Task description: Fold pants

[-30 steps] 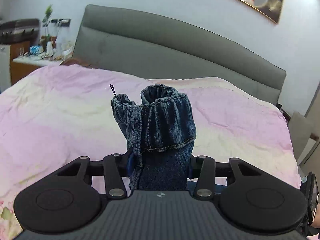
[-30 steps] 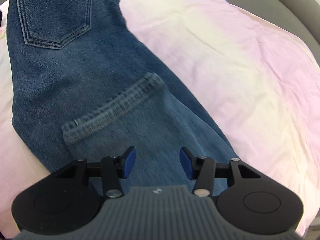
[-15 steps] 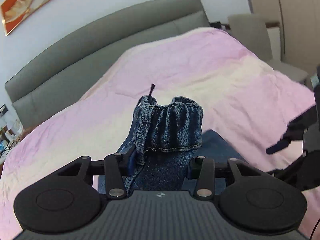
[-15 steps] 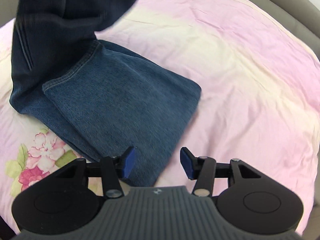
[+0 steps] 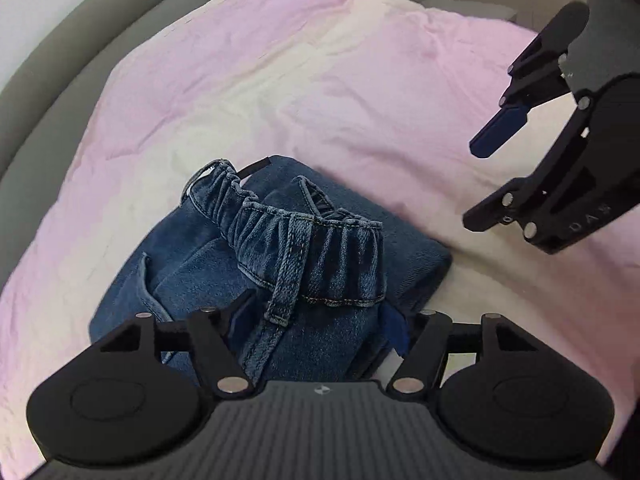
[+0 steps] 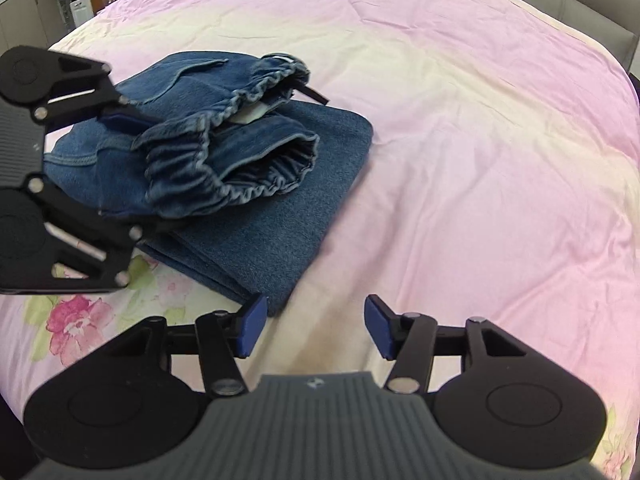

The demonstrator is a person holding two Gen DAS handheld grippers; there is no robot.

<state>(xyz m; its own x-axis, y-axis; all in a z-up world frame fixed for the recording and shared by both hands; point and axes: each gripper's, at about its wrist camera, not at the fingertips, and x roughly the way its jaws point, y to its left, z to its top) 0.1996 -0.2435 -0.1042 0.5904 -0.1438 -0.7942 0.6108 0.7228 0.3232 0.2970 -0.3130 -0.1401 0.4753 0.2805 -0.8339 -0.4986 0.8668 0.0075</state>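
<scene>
Lying folded on the bed (image 6: 460, 128), the pants (image 5: 288, 264) — waistband end bunching between the left claw (image 5: 316, 320) pads, seemingly gripped. Hovering wide and empty just beside the pants' near corner, the right claw (image 6: 312, 328) — the farther one.

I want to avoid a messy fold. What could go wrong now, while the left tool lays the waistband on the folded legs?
1. The elastic waistband lies bunched and gaping on the folded legs; released so, it may stay lumpy.
2. The left tool appears to grip the jeans; pulling away could drag the top layer askew.
3. The right tool is open and off the cloth, so nothing pins the stack.
</scene>
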